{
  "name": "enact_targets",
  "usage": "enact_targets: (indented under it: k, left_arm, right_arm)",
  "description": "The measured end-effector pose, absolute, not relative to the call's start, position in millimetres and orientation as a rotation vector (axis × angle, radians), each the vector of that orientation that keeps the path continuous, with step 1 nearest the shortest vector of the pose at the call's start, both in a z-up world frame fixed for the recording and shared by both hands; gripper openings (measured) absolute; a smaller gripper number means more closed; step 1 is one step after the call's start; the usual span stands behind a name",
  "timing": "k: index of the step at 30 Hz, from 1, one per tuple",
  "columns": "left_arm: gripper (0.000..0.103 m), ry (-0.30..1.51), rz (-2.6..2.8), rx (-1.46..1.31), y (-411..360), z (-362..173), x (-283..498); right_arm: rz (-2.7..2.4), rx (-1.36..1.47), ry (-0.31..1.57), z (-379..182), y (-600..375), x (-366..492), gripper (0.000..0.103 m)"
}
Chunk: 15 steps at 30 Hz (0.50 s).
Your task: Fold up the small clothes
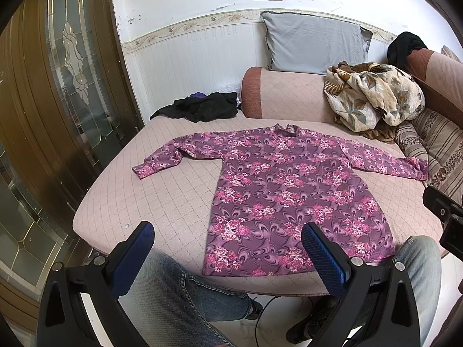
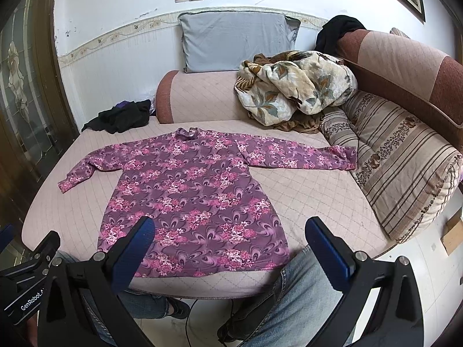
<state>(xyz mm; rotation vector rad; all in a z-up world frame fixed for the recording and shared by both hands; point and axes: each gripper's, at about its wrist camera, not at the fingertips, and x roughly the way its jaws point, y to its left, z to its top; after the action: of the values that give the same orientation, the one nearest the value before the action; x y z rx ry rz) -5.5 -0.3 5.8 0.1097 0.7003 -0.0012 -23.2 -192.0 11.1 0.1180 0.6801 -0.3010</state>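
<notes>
Left to right across the pink quilted sofa seat point(image 1: 162, 196): a crumpled heap of black clothing point(image 1: 207, 107) lies at the far left corner, well apart from the task garment. The purple long-sleeved top with a pink floral print point(image 1: 289, 190) lies spread flat at the centre of the seat, collar away from the person, hem along the near edge, both sleeves extended outward. A bundled cream floral blanket point(image 1: 373, 95) sits behind it to the right, and a striped beige cushion point(image 2: 405, 167) lies beside the right cuff, which appears to touch it, though lens distortion makes this uncertain.

The left gripper point(image 1: 228, 248) hovers above the near hem with its blue-padded jaws spread wide and empty. The right gripper point(image 2: 231, 245) hangs likewise, jaws wide, holding nothing. No fold is yet made.

Risks from this state: a pinch at the hem may catch only the upper fabric layer, separating front from back; the hem, lying close to the seat edge, may slide off when pulled; the right sleeve may drag against the cushion and bunch.
</notes>
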Motion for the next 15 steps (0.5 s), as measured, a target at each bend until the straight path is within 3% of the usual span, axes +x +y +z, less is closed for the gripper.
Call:
enact_targets:
  k: [15]
  left_arm:
    - [0.103, 0.710, 0.001, 0.113, 0.7, 1.3, -7.6]
  right_arm:
    - [-0.282, 0.147, 0.693, -1.4, -196.6, -21.5, 0.103]
